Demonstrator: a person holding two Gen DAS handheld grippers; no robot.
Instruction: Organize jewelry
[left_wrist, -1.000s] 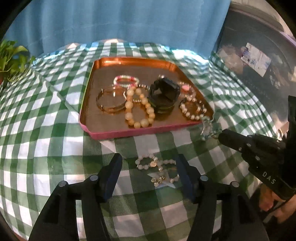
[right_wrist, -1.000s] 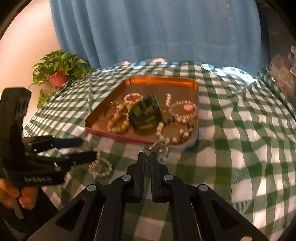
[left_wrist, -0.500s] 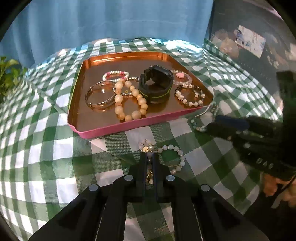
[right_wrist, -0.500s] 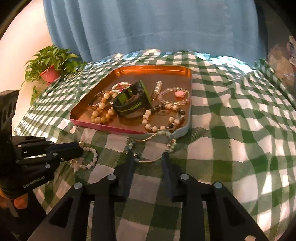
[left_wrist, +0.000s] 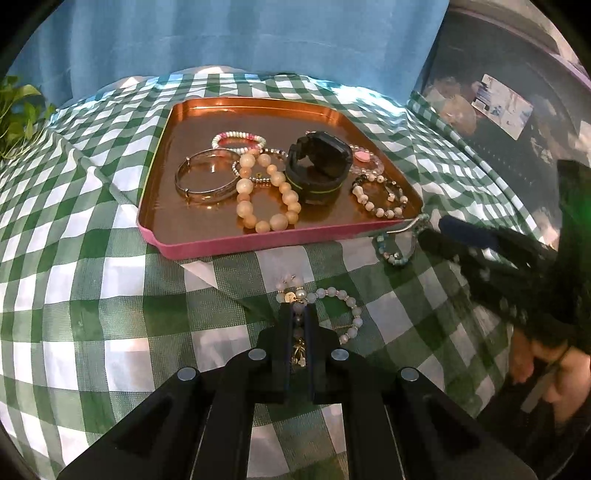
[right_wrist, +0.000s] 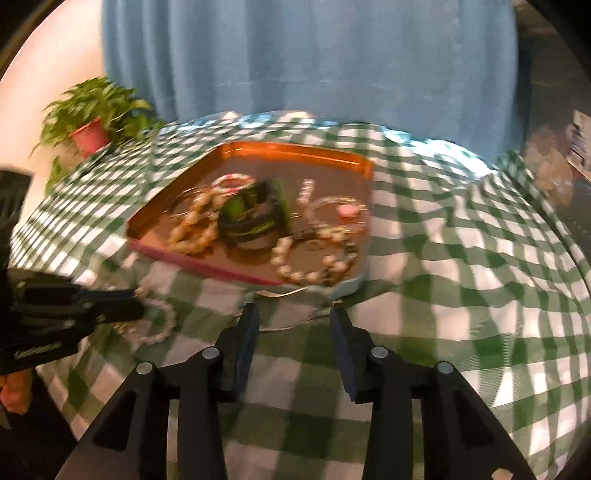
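My left gripper (left_wrist: 298, 314) is shut on a pale bead bracelet (left_wrist: 334, 293) with a gold charm, low over the checked cloth in front of the tray. The copper tray (left_wrist: 236, 243) with a pink rim holds a silver bangle (left_wrist: 207, 177), a big peach bead bracelet (left_wrist: 266, 192), a black watch band (left_wrist: 319, 166) and several smaller bracelets. A blue-green bead bracelet (left_wrist: 397, 251) lies against the tray's near right corner. My right gripper (right_wrist: 293, 314) is just behind it, jaws opening, with nothing pressed between them. The right wrist view is blurred.
A green-and-white checked cloth (left_wrist: 92, 295) covers the table. A potted plant (right_wrist: 92, 125) stands at the back left, with a blue curtain (right_wrist: 295, 55) behind the table. Dark clutter (left_wrist: 498, 110) fills the far right. A person's hand (left_wrist: 546, 369) holds the right gripper's handle.
My left gripper has closed on the pale bracelet, whose loop has shifted on the cloth. My right gripper has opened and let go of the blue-green bracelet at the tray's corner.
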